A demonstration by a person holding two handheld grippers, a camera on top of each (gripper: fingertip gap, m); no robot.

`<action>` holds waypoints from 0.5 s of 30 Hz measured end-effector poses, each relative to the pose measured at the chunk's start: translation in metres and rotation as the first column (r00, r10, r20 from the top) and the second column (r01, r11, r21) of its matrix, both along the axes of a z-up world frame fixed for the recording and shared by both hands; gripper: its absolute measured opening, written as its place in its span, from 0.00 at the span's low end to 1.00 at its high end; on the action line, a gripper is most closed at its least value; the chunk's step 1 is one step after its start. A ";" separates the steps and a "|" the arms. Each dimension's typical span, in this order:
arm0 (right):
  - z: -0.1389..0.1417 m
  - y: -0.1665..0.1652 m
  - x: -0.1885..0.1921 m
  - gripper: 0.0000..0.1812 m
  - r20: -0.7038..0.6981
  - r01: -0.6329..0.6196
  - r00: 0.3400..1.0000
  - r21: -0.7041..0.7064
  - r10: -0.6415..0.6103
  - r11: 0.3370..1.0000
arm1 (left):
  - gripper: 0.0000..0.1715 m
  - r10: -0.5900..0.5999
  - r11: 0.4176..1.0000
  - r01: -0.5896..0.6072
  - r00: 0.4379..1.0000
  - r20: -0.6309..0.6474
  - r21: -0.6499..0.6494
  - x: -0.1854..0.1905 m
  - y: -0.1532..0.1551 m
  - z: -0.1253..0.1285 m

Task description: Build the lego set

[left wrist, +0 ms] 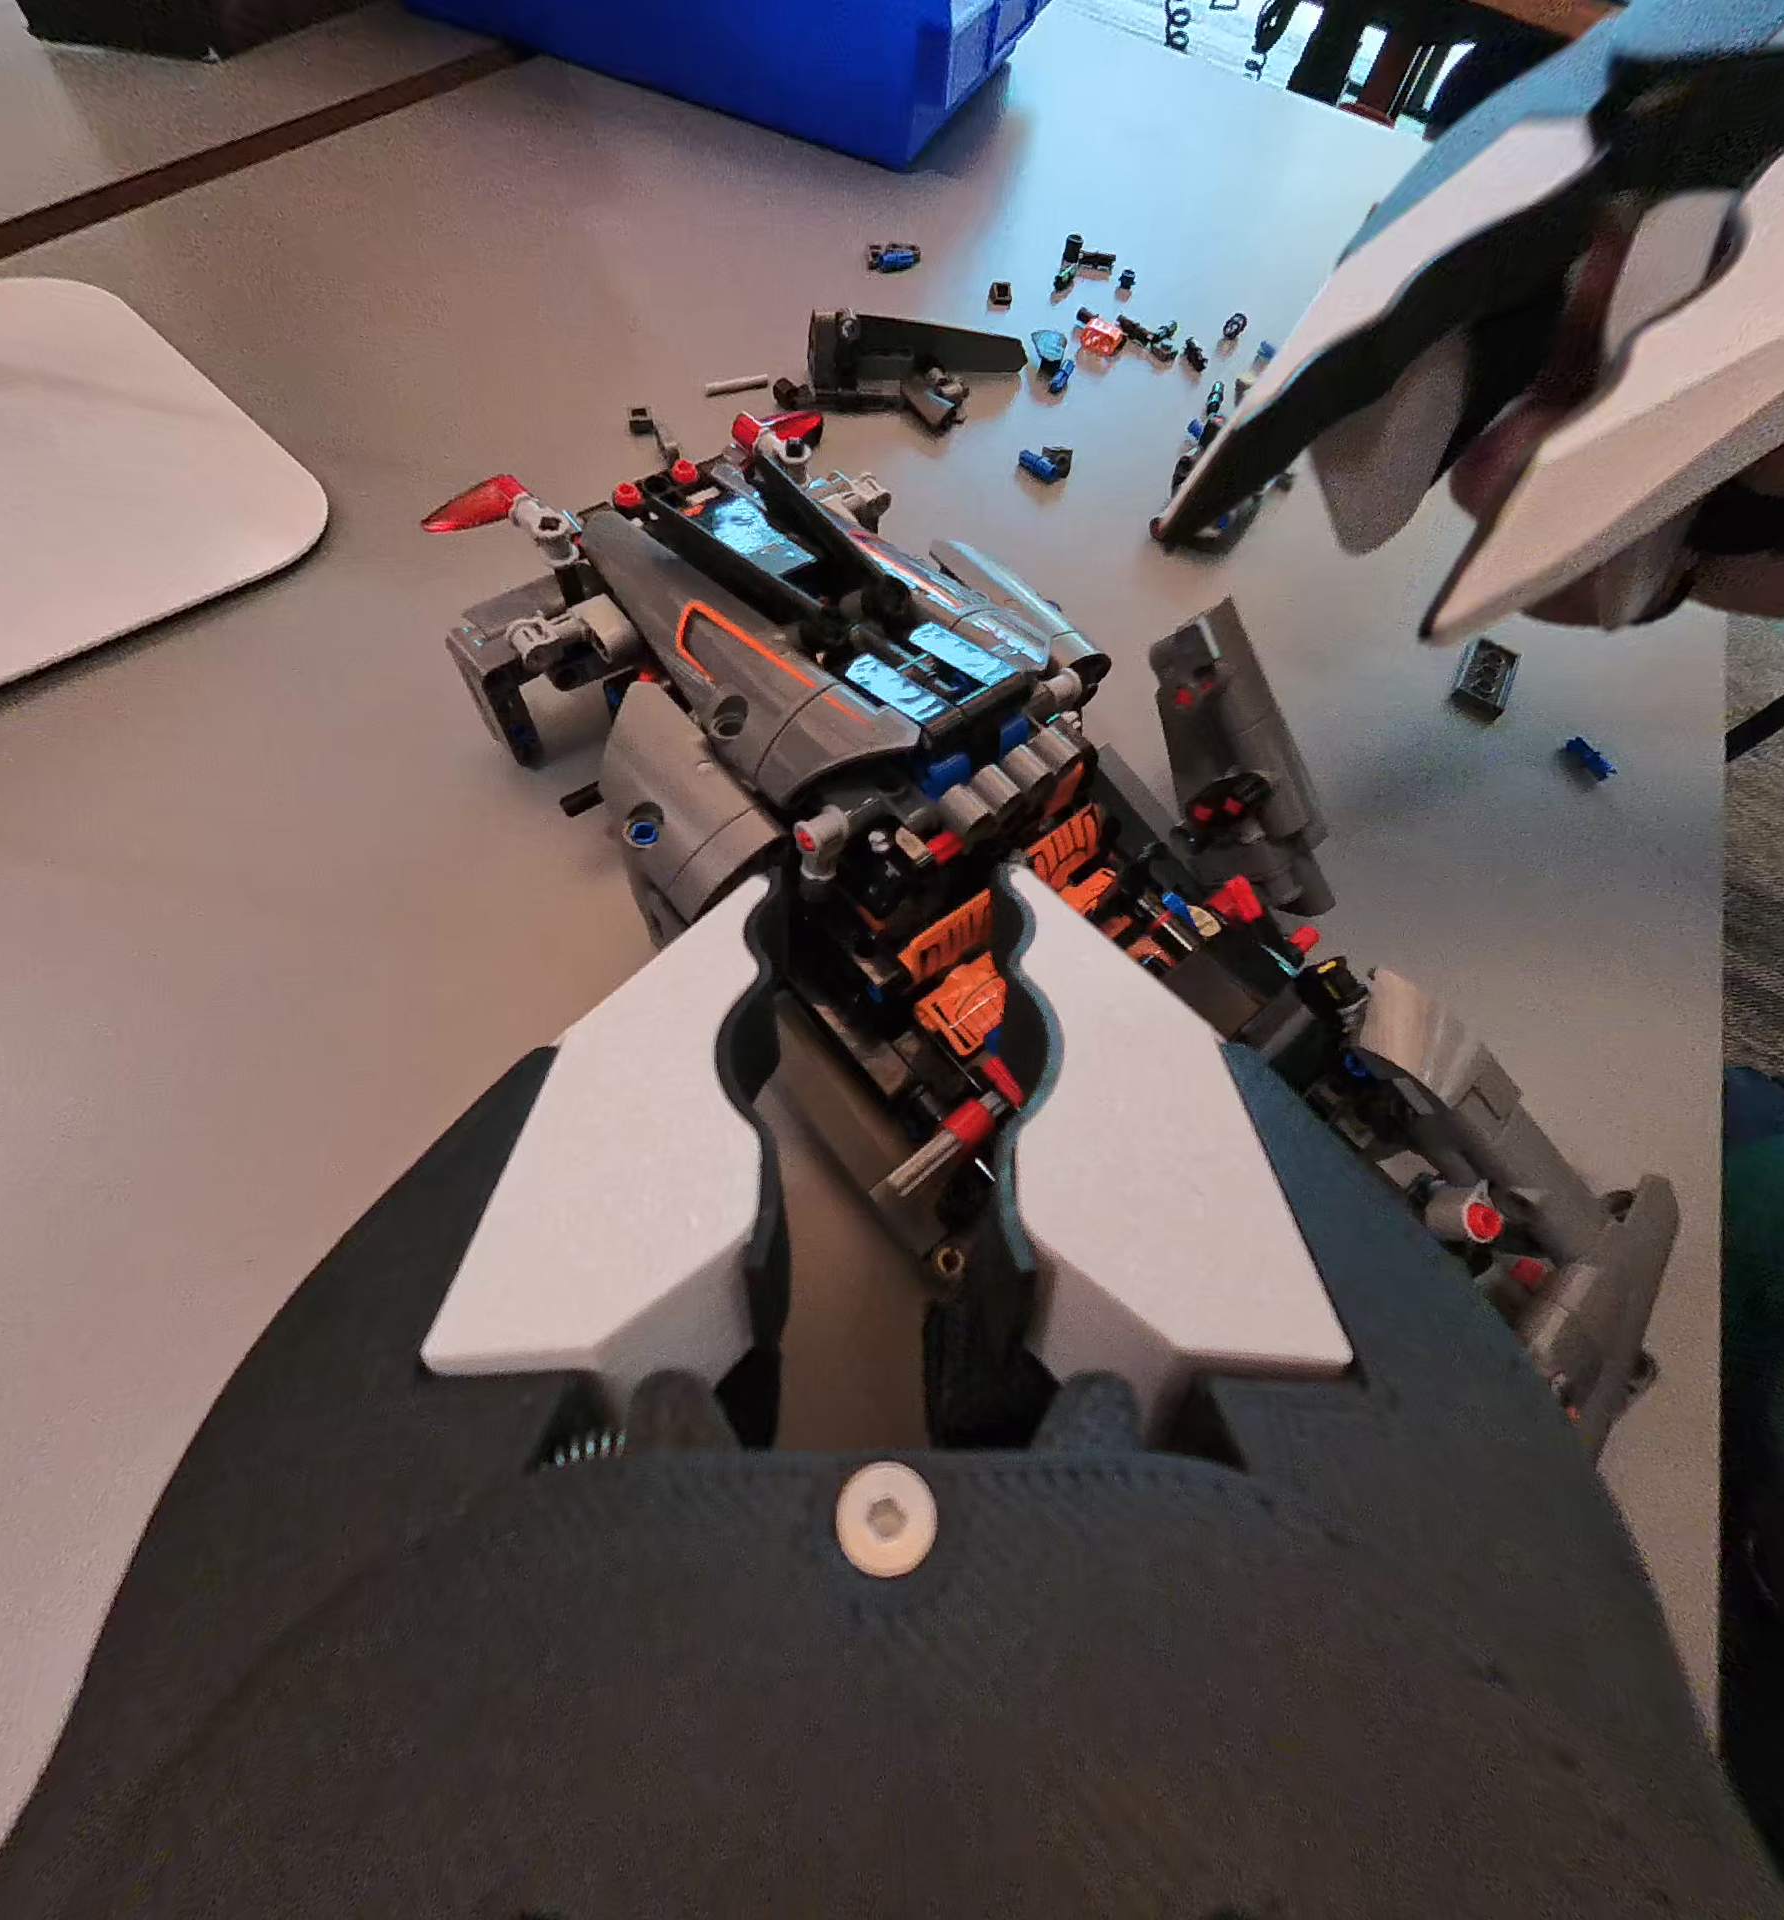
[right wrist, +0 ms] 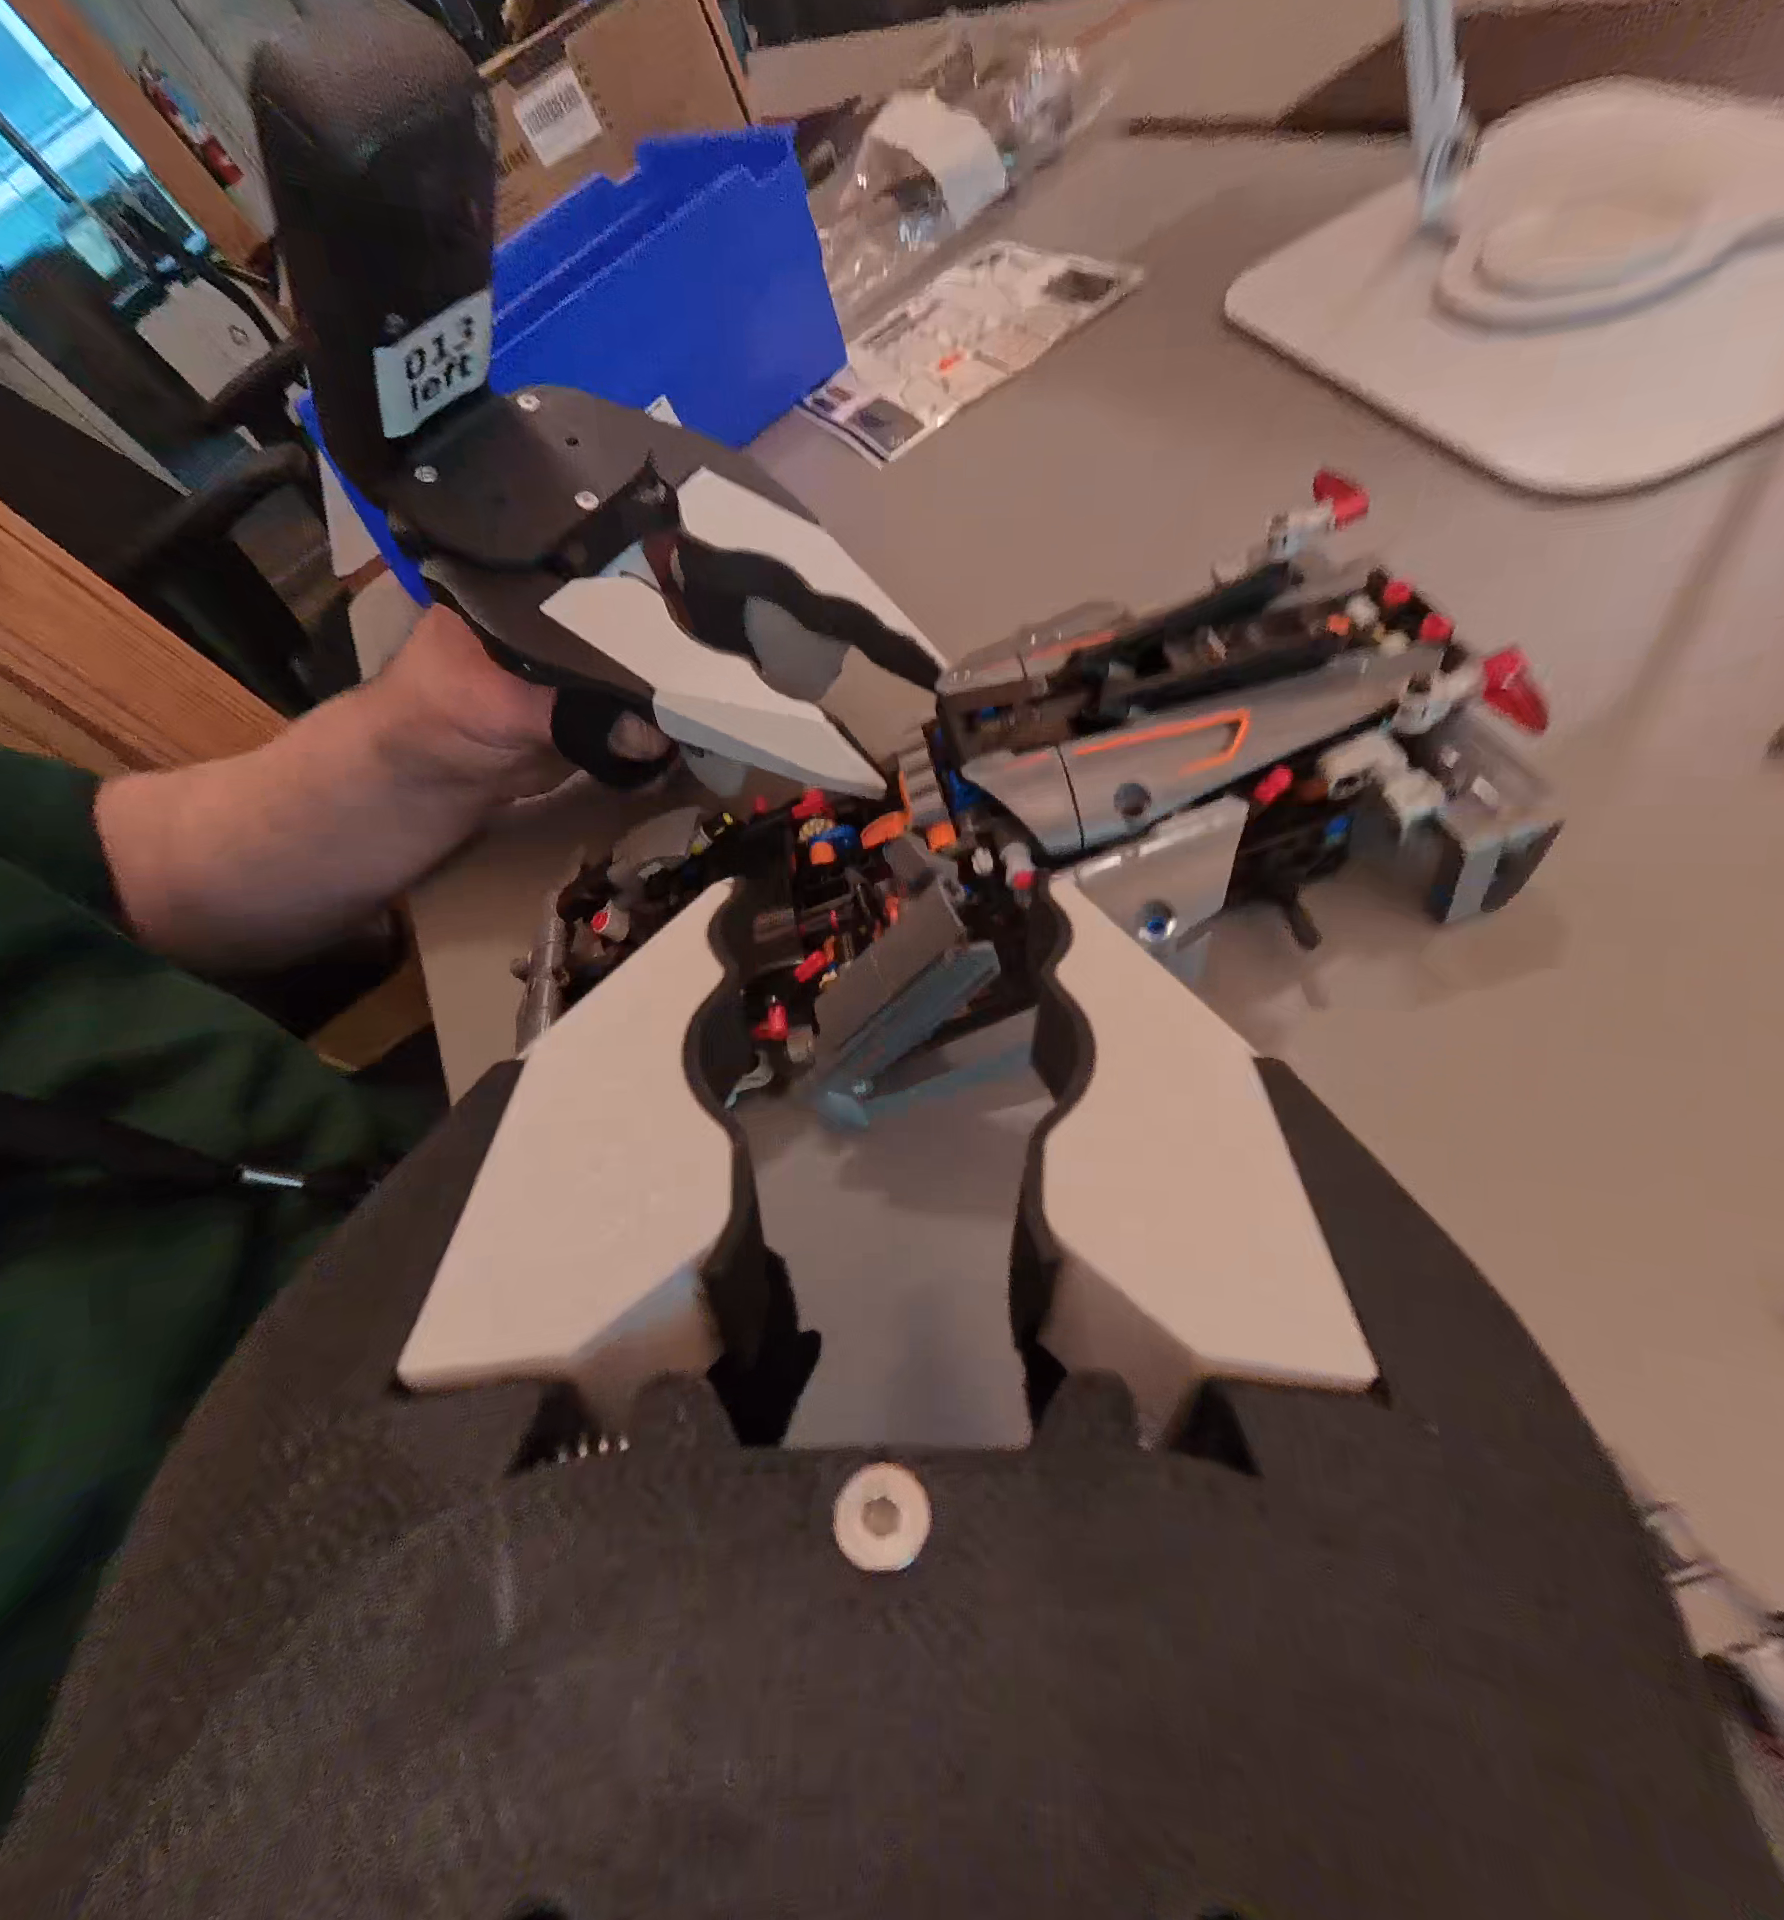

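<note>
A part-built grey, black and orange lego car [left wrist: 763, 644] with red tail pieces lies on the grey table [left wrist: 244, 935]; it also shows in the right wrist view [right wrist: 1179, 748]. My left gripper [left wrist: 893, 878] straddles the car's open middle and is shut on it; in the right wrist view [right wrist: 914, 732] its tips clamp the end of the roof section. A grey door panel [left wrist: 1231, 727] stands open at the car's side. My right gripper [right wrist: 893, 888] is open and empty, blurred, short of the car; in the left wrist view [left wrist: 1293, 582] it hovers above loose parts.
Small loose lego parts [left wrist: 1106, 332] lie beyond the car, and a grey brick [left wrist: 1483, 677] near the table's right edge [left wrist: 1721, 831]. A blue bin [right wrist: 659, 281], instruction sheets [right wrist: 971, 301] and a white stand base [right wrist: 1542, 312] sit behind. A person's hand [right wrist: 348, 790] holds the left gripper. Some 9 cm of space lies between my two pairs of fingers.
</note>
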State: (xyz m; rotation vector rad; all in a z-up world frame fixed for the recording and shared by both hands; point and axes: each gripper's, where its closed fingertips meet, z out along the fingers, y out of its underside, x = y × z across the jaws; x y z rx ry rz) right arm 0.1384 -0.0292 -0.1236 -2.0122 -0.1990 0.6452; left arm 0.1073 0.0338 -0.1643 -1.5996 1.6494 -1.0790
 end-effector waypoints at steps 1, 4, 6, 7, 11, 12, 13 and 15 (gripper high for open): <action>-0.007 0.000 -0.001 0.32 -0.032 0.002 0.999 -0.036 -0.003 0.999 | 0.22 -0.003 1.000 0.003 1.000 -0.003 -0.008 0.000 0.000 -0.001; -0.016 0.004 -0.010 0.33 -0.069 0.022 0.997 -0.042 -0.025 0.999 | 0.22 -0.010 1.000 0.009 1.000 -0.014 -0.015 0.001 -0.002 -0.003; -0.022 0.008 -0.015 0.35 -0.043 0.036 0.998 -0.052 -0.038 0.998 | 0.22 -0.011 1.000 0.011 1.000 -0.017 -0.011 0.002 -0.002 -0.003; -0.022 0.011 -0.016 0.34 -0.044 0.049 0.998 -0.040 -0.051 0.998 | 0.22 -0.011 1.000 0.011 1.000 -0.021 -0.008 0.003 -0.003 -0.004; -0.024 0.015 -0.020 0.35 -0.013 0.105 0.994 -0.017 -0.106 0.994 | 0.21 -0.013 1.000 0.013 0.999 -0.029 -0.004 0.005 -0.002 -0.005; -0.026 0.015 -0.021 0.36 -0.008 0.118 0.993 -0.023 -0.118 0.993 | 0.21 -0.013 1.000 0.013 0.999 -0.030 -0.007 0.005 -0.002 -0.005; -0.027 0.015 -0.021 0.36 -0.009 0.138 0.990 -0.022 -0.138 0.990 | 0.22 -0.014 1.000 0.014 0.999 -0.029 -0.010 0.005 -0.003 -0.005; -0.024 0.015 -0.022 0.35 -0.006 0.171 0.985 0.019 -0.171 0.985 | 0.21 -0.012 1.000 0.012 0.999 -0.029 -0.007 0.005 -0.002 -0.005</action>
